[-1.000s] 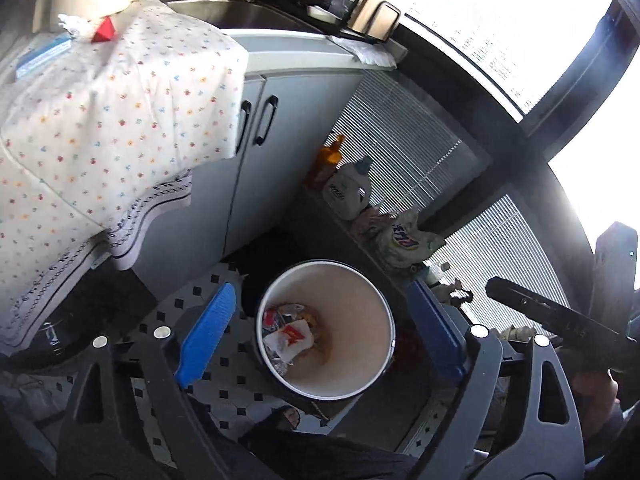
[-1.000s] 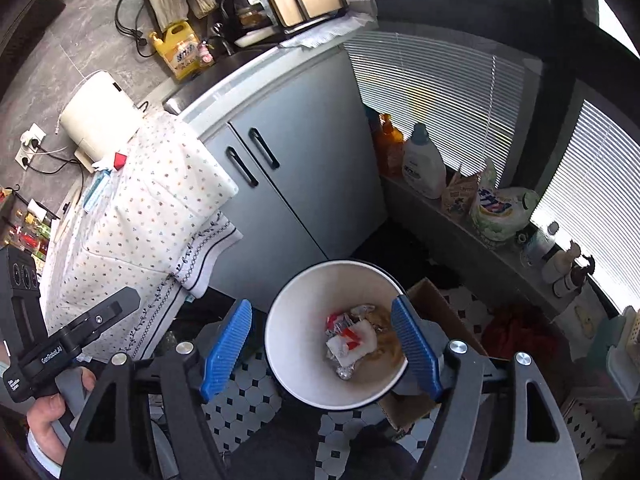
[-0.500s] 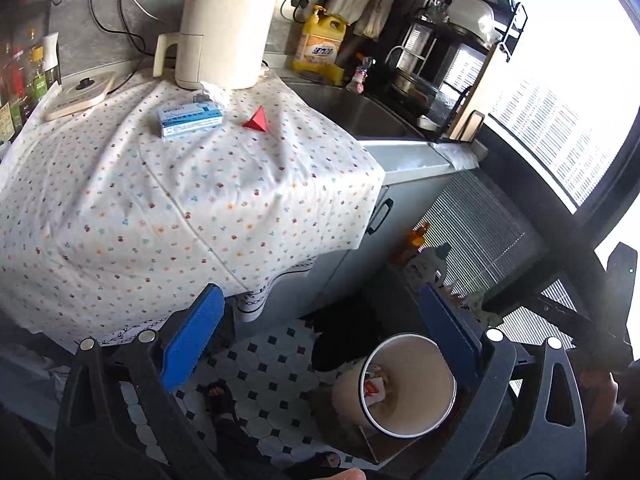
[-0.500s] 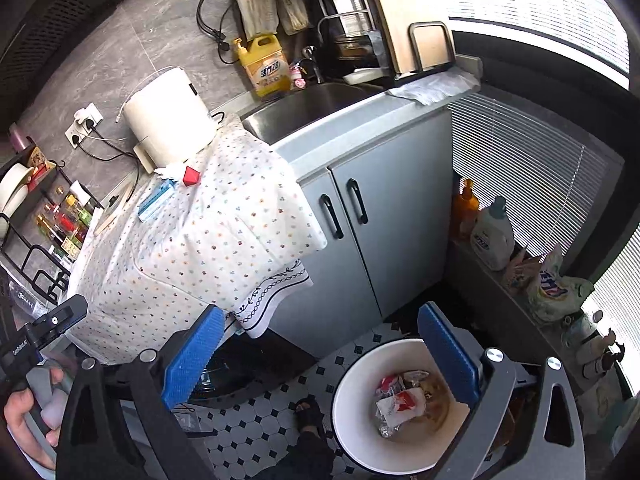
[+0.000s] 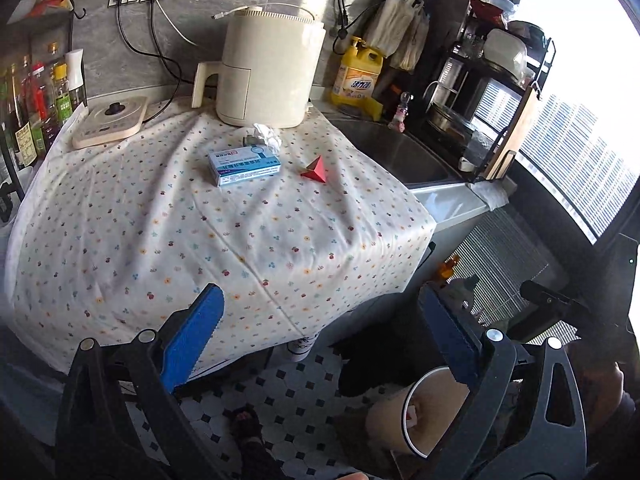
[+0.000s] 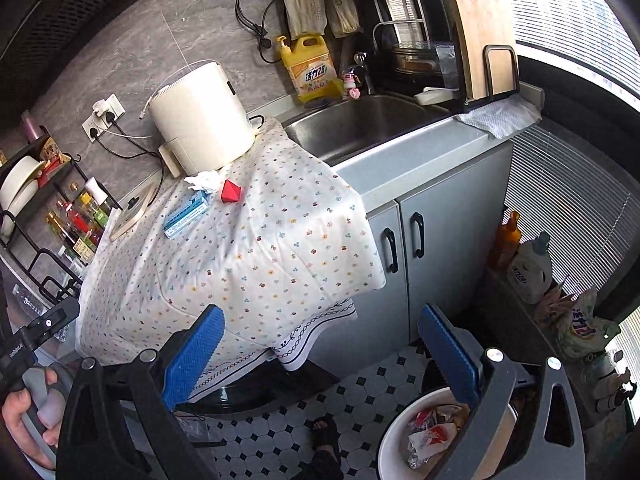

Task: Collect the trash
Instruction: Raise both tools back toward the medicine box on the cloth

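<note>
Both claws are hanging spread and empty: from the left claw the blue box is lying at twelve o'clock on the bench, red wrapper beside it; the right claw is sitting well short.

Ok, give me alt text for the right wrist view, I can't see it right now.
The open, empty right gripper hangs above a counter draped in a floral cloth, where a blue box, red wrapper and crumpled tissue lie. The white bin with trash stands on the floor, lower right.
</note>
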`<action>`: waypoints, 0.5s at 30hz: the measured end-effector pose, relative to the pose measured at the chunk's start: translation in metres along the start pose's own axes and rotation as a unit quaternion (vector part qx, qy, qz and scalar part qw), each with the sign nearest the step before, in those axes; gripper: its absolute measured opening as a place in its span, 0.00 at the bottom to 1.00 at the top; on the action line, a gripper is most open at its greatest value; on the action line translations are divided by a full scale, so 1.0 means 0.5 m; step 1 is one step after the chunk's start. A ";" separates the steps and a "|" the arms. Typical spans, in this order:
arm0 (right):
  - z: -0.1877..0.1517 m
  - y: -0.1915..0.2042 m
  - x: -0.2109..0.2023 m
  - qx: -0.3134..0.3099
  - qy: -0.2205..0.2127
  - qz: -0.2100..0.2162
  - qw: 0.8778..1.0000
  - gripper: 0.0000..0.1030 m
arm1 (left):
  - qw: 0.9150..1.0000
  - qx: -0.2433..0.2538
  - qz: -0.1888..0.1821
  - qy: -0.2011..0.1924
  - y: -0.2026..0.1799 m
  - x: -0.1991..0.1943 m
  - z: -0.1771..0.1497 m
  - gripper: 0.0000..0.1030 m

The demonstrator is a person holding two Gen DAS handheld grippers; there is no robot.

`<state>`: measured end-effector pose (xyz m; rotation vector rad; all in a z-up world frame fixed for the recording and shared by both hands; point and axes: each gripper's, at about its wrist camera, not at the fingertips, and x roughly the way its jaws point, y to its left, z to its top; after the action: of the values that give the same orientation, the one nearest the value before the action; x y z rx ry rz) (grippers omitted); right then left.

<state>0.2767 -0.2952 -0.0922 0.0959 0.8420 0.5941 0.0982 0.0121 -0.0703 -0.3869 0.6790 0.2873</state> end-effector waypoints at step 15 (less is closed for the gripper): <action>0.109 0.113 0.118 0.009 -0.021 -0.031 0.999 0.92 | 0.999 0.038 -0.032 -0.005 0.143 0.132 0.154 0.94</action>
<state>0.3206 -0.2089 -0.0779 0.0980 0.8074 0.5245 0.1625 0.1182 -0.0767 -0.3337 0.6651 0.2019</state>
